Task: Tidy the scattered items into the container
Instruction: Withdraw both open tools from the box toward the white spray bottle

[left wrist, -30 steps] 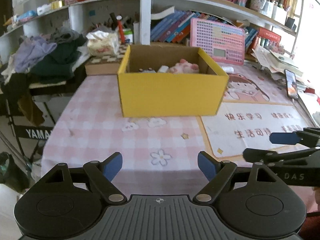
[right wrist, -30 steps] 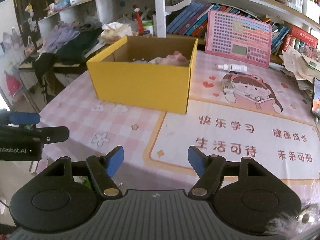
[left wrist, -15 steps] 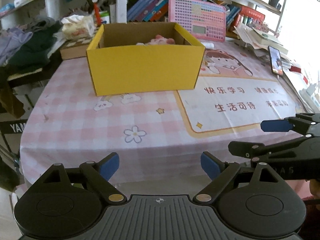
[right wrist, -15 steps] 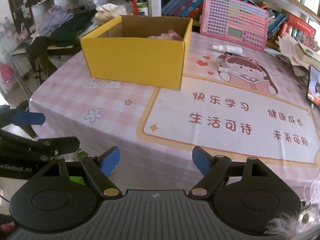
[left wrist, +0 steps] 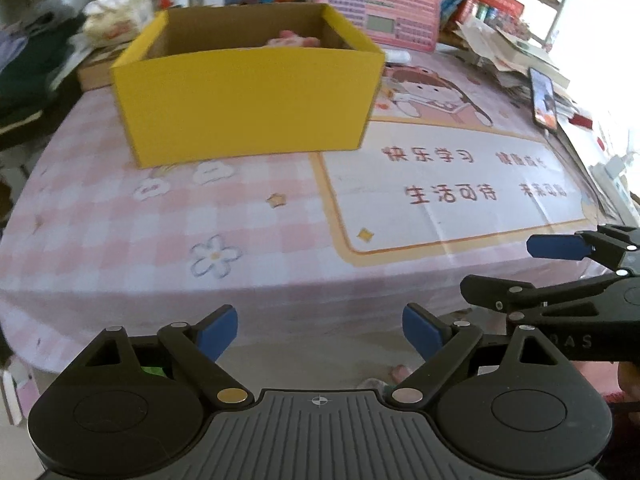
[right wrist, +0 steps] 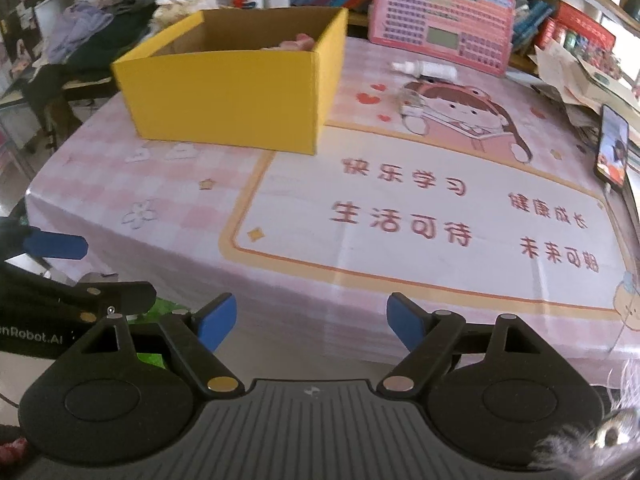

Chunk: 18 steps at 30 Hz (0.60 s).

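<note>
A yellow cardboard box (left wrist: 248, 100) stands on the pink checked tablecloth (left wrist: 120, 220); it also shows in the right wrist view (right wrist: 228, 92). Pink soft items (left wrist: 296, 40) lie inside it. A small white bottle (right wrist: 424, 69) and a crumpled clear item (right wrist: 412, 104) lie on the mat right of the box. My left gripper (left wrist: 320, 330) is open and empty, off the table's front edge. My right gripper (right wrist: 312, 320) is open and empty, beside it, also off the front edge.
A pink keyboard toy (right wrist: 440, 36) leans against shelves of books at the back. A phone (right wrist: 612, 148) lies at the right edge beside piled papers (left wrist: 512, 52). Clothes (right wrist: 92, 36) are heaped at the far left. A printed mat (right wrist: 440, 200) covers the table's right half.
Both grippers have drawn back from the table and risen, so the box looks farther and the table's front edge now shows. Both stay open and empty.
</note>
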Motion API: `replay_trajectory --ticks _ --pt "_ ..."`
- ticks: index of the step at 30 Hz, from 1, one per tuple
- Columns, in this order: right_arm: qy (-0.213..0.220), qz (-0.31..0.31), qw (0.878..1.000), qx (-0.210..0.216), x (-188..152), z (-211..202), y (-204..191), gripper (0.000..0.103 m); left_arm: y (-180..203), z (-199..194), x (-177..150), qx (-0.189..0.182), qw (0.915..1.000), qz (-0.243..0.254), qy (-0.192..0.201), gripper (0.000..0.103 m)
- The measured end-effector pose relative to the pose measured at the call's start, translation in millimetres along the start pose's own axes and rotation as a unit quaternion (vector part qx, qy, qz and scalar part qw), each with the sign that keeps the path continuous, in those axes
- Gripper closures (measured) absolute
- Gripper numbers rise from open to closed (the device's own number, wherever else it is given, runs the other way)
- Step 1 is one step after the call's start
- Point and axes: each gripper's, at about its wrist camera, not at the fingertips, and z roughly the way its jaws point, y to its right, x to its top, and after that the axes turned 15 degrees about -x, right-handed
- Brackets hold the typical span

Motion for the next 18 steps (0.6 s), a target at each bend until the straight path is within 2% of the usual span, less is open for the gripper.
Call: replay_trajectory --ticks 18 --pt "-0.017 0.049 0.998 -0.036 23 47 84 0.021 56 71 60 -0.021 0.9972 0.064 -0.032 0.011"
